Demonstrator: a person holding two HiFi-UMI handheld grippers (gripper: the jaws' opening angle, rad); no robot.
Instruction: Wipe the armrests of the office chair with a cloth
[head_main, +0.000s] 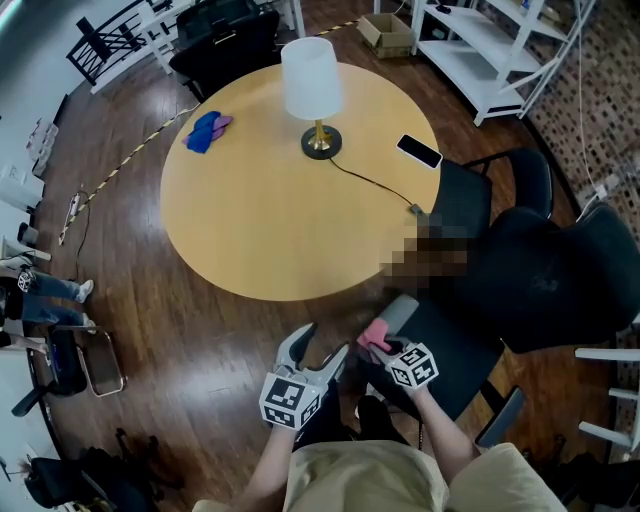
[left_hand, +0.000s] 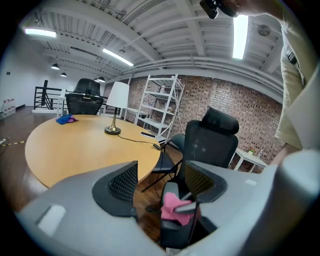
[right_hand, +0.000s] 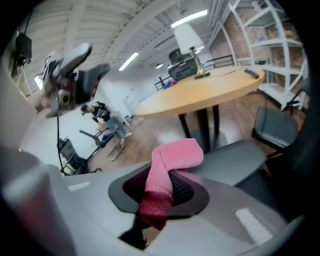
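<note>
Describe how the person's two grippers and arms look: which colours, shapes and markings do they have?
The left gripper and the right gripper both have light grey, curved jaws lined with black pads that have a fine grid texture. Each carries a white cube printed with black square markers. No cables show. The forearms have no sleeves, and the person's clothing is beige.

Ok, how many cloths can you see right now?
3. A pink cloth clamped in the right gripper at the chair armrest; a blue cloth and a small purple cloth together on the table's far side. More may be hidden.
</note>
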